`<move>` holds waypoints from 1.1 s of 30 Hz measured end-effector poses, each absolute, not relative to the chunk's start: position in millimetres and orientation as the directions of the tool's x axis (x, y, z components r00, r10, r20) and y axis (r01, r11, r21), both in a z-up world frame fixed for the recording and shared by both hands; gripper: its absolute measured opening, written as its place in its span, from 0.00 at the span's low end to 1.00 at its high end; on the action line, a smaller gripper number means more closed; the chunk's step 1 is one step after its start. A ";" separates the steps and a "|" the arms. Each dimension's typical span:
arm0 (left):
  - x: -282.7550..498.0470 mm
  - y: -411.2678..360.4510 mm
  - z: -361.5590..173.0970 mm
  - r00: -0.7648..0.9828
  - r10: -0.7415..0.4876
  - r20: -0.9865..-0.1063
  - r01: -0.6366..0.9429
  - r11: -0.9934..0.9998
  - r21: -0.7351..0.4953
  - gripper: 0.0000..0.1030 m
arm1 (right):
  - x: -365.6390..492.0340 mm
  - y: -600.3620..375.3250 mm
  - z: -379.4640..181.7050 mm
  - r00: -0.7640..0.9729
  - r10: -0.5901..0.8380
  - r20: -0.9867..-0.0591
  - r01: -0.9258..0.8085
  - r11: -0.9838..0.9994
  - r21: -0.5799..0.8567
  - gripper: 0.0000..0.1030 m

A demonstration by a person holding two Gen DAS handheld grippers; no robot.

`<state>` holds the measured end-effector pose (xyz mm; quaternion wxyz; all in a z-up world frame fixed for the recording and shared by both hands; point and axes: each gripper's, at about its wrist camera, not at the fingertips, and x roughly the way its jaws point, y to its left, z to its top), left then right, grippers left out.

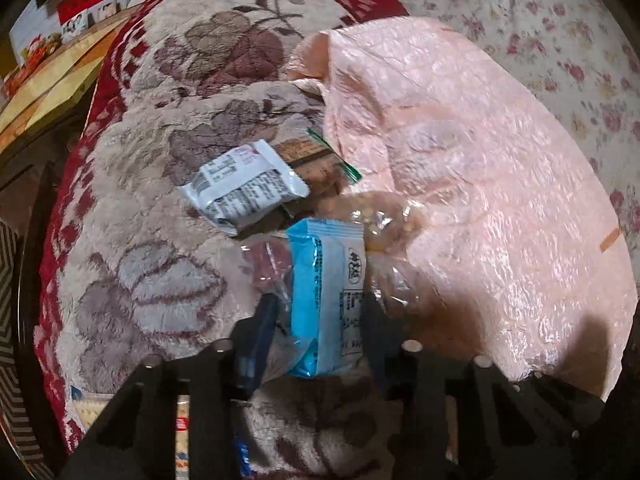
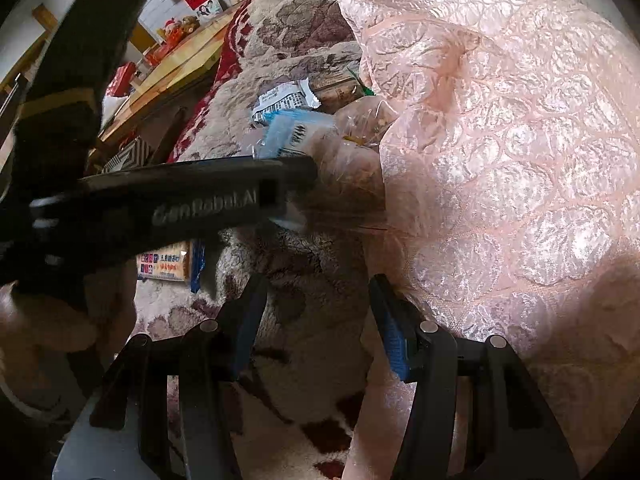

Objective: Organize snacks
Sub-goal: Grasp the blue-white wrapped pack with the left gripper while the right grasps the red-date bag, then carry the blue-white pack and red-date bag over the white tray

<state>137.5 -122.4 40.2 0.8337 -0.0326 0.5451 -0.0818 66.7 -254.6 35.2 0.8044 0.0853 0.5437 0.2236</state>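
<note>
Wooden ledge (image 1: 48, 80): far left, beyond the blanket's edge; the small items on it are too blurred to name.
Biscuit pack (image 2: 164, 266): flat, printed, lying on the blanket; half covered by the left gripper's body in the right wrist view.
Plush blanket (image 1: 152, 280): fleecy, beige with mauve flowers and a red border; open room on its left part.
White packet (image 1: 244, 184): crinkled foil with black print, lying on the blanket and overlapping a brown wrapper.
Brown wrapper (image 1: 312, 160): green-edged, mostly hidden beneath the white packet.
Left gripper (image 1: 320, 312): no earlier frame to compare; fingers stand on either side of the blue packet, apparently clenched on it, contact blurred.
Blue packet (image 1: 324, 300): glossy pillow pack, blue and white, between the left fingers at the heap's near end.
Clear bags (image 1: 384, 232): transparent film, contents indistinct, just right of the blue packet.
Right gripper (image 2: 316, 320): released, nothing between its blue pads, over the seam of blanket and quilt.
Pink quilt (image 1: 480, 180): shiny, puckered satin; its edge touches the snack heap.
Floral bedspread (image 1: 560, 40): far right, cut off by the frame.
</note>
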 end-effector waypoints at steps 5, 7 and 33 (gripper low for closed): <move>123.5 -98.5 51.9 0.423 -0.207 -0.882 0.101 0.978 -0.180 0.30 | 68.0 -256.3 44.5 0.347 0.461 -0.817 -0.263 0.884 0.387 0.52; 115.9 -86.4 57.4 0.437 -0.215 -0.874 0.092 0.977 -0.194 0.28 | 70.3 -257.5 54.3 0.389 0.463 -0.797 -0.269 0.884 0.383 0.52; 71.8 22.0 70.5 0.508 -0.171 -0.844 -0.079 0.966 -0.244 0.26 | 168.6 -146.9 15.7 0.226 0.447 -0.866 -0.550 0.792 0.265 0.44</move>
